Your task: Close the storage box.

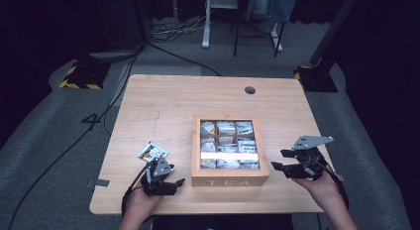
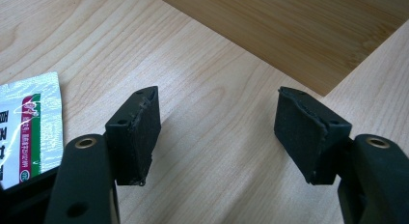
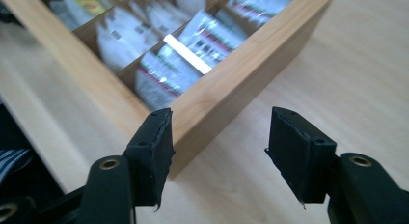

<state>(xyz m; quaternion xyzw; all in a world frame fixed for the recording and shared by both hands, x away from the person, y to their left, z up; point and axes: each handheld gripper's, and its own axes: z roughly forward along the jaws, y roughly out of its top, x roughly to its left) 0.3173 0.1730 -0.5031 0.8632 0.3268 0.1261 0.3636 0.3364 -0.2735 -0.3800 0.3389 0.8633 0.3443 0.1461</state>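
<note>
High view, near edge of the bench [image 1: 148,91]: left tongs [image 1: 171,183] rest low on the wood, released, jaws well apart with bare bench between them and nothing held. Right tongs [image 1: 280,160] hover beside the right wall of the tea box [image 1: 230,176], likewise released and empty. Just beyond the left tongs lies a loose sachet [image 1: 152,151], flat, its long axis running diagonally away from the person toward the box. The tea box stands mid-bench, its front wall lettered TEA facing the person, its compartments packed with sachets.

Left gripper view: left tongs [image 2: 217,132] over wood grain; the sachet [image 2: 29,127] at the left edge shows red and green print.

Right gripper view: right tongs [image 3: 219,147] straddle the near corner of the box [image 3: 231,103] without touching it.
</note>
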